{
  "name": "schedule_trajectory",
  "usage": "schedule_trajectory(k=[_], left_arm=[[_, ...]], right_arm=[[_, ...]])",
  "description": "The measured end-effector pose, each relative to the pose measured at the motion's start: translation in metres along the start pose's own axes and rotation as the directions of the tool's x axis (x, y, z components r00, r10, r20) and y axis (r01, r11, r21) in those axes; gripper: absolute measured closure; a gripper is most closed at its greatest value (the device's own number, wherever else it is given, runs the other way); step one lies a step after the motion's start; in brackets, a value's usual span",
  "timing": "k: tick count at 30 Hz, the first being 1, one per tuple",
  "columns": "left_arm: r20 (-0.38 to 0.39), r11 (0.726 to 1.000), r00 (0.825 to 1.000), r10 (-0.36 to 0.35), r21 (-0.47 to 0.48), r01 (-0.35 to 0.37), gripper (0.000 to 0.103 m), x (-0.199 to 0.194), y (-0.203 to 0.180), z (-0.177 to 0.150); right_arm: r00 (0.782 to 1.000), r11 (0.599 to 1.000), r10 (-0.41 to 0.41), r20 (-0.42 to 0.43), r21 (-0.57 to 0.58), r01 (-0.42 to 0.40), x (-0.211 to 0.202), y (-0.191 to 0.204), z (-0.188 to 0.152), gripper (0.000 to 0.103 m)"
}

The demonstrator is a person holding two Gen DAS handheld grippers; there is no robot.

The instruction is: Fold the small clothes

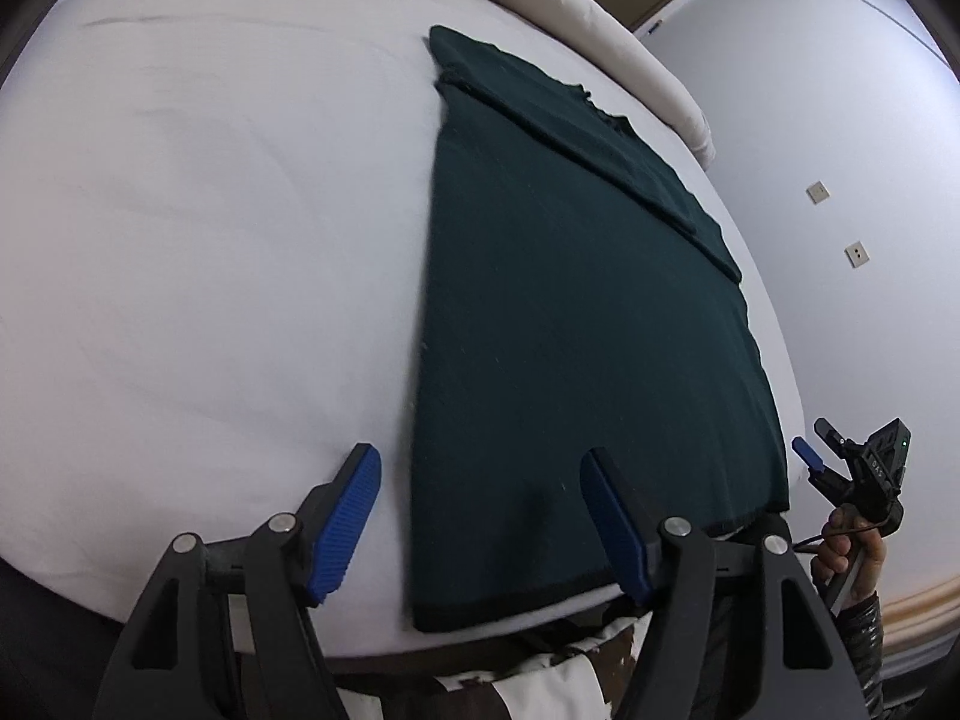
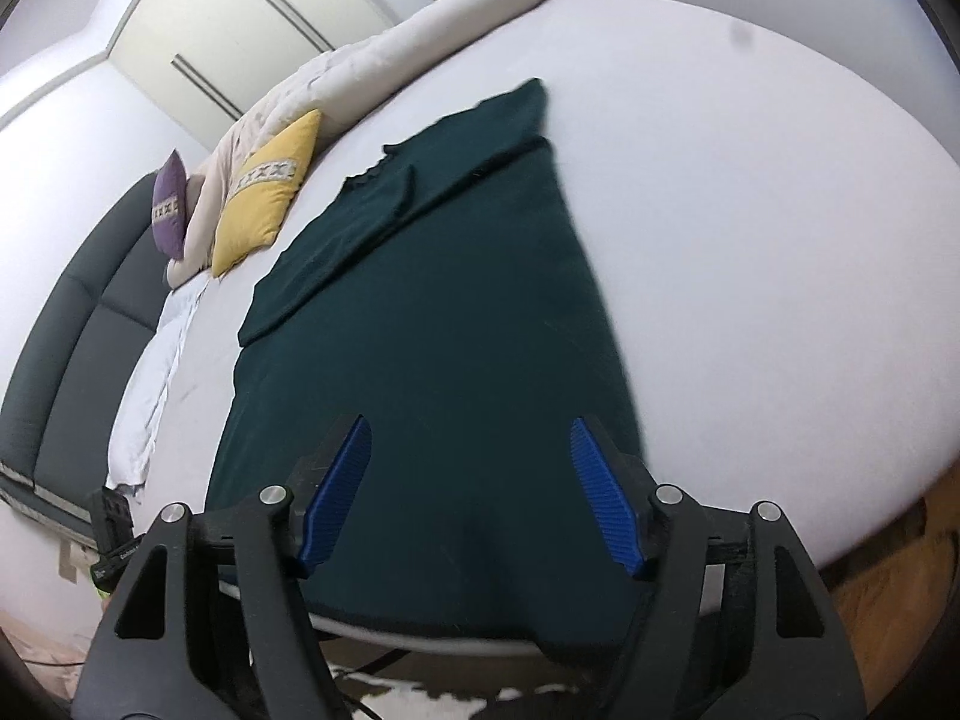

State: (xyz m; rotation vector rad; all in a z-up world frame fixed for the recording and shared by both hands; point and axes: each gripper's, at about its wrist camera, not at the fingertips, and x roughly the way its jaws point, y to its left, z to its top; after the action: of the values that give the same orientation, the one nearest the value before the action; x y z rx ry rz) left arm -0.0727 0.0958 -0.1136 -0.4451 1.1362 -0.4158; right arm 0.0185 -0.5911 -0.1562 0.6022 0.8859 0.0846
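The left claw [image 1: 483,519] stands with its blue pads apart and nothing between them, over the near left corner of a dark green garment [image 1: 576,324]; the right claw [image 2: 471,495] is likewise apart and empty above the garment's near hem, and shows small at the right edge of the left view, gripped by a hand [image 1: 843,546]. The garment lies flat on the white bed [image 1: 210,240], sleeves folded in across its far part. Beyond it sit a yellow pillow [image 2: 264,192], a purple pillow [image 2: 170,204] and a rolled cream duvet [image 2: 420,24] along the far edge.
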Motion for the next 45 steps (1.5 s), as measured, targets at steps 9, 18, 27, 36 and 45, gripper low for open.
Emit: schedule_trajectory(k=[9, 18, 27, 36, 45], left_arm=[[-0.038, 0.999, 0.999, -0.017, -0.039, 0.015, 0.086, 0.005, 0.008, -0.006], [-0.047, 0.999, 0.999, -0.018, -0.031, 0.016, 0.095, 0.005, 0.005, -0.012], [-0.047, 1.0, 0.999, -0.02, -0.022, 0.019, 0.096, 0.0, 0.006, -0.015], [-0.04, 0.999, 0.999, -0.029, -0.019, 0.029, 0.097, -0.006, 0.006, -0.016], [0.01, 0.992, 0.993, -0.119, -0.05, 0.119, 0.097, -0.027, 0.002, -0.008]], right_arm=[[0.995, 0.995, -0.066, -0.07, 0.064, 0.07, -0.025, -0.048, -0.011, 0.039], [0.97, 0.993, -0.092, -0.224, 0.047, 0.106, -0.003, -0.055, -0.02, 0.054], [0.954, 0.992, -0.028, -0.3, 0.108, 0.063, 0.002, -0.064, -0.031, 0.061], [0.968, 0.985, 0.05, -0.244, 0.174, -0.007, -0.008, -0.07, -0.043, 0.096], [0.983, 0.97, 0.158, -0.09, 0.199, -0.138, -0.043, -0.057, -0.025, 0.097]])
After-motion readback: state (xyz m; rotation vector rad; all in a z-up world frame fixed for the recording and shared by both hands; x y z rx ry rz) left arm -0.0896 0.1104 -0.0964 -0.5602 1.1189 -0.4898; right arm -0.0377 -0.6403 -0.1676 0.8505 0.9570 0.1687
